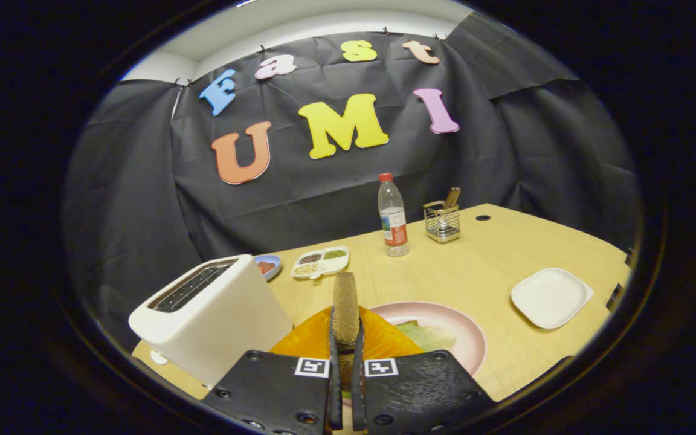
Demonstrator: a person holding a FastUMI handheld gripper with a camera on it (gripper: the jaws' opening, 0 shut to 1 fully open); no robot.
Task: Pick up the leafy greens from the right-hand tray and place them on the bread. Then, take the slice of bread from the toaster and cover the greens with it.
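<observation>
Fingers (346,362) clamping upright brown bread slice (345,308)

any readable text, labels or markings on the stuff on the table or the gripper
None can be read.
Water bottle: its label has print, too small and blurred to read.
Gripper, shut on the slice of bread: two square black-and-white coded markers on its body, patterns only, no words.
Toaster, pink plate, white tray, divided dish: no text visible.

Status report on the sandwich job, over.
Hand-held gripper shut on bread slice, held upright on edge. Leafy greens on pink plate just beyond the fingers. Toaster alongside, nothing blocking.
</observation>
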